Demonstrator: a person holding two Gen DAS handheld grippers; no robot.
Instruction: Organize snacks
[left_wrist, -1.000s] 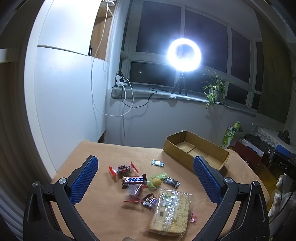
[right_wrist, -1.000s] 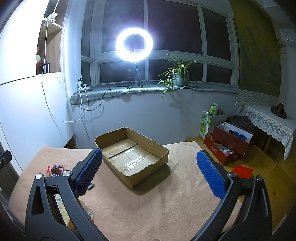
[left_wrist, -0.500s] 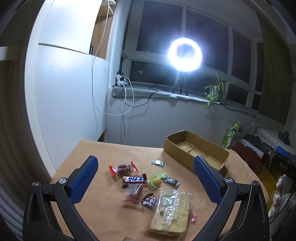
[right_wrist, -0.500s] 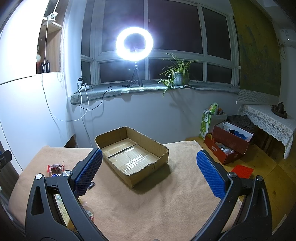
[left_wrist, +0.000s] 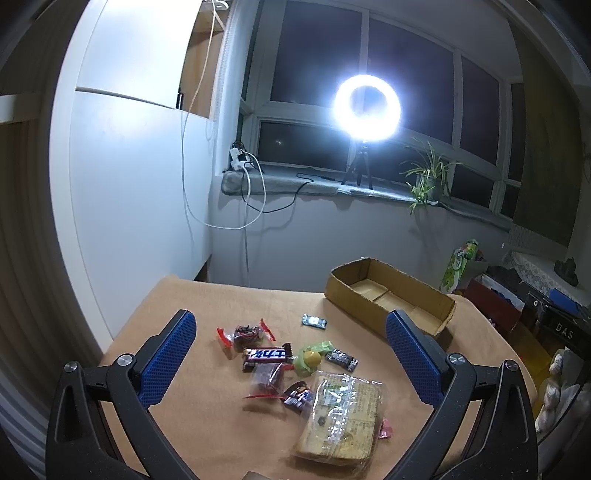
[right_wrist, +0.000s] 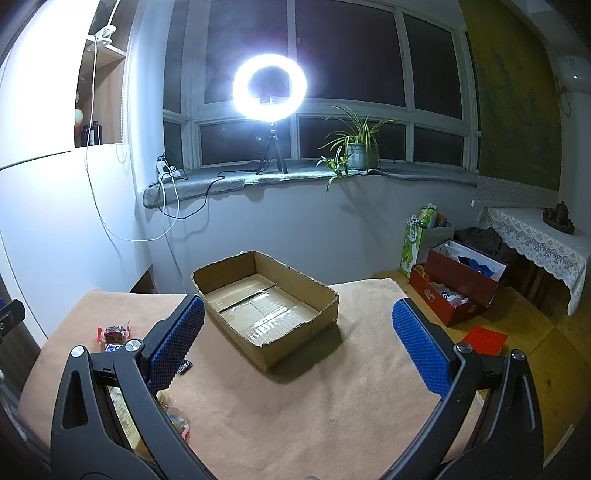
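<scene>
Night fills the windows behind a bright ring light (left_wrist: 366, 107), and a tan cloth-covered table (right_wrist: 332, 406) takes up the lower part of both views. I hold two tongs above it, each spread wide and gripping nothing: my left gripper (left_wrist: 290, 356) frames a scatter of snacks at lower centre, my right gripper (right_wrist: 297, 341) frames the empty cardboard box (right_wrist: 266, 308). To start well, I would judge it best to lower the left tongs onto one small sweet, such as the chocolate bar (left_wrist: 266, 355), and close across its narrow sides, clear of its neighbours. Only the left view shows the full pile, including the bagged crackers (left_wrist: 341, 417); the right view shows the box floor bare.
</scene>
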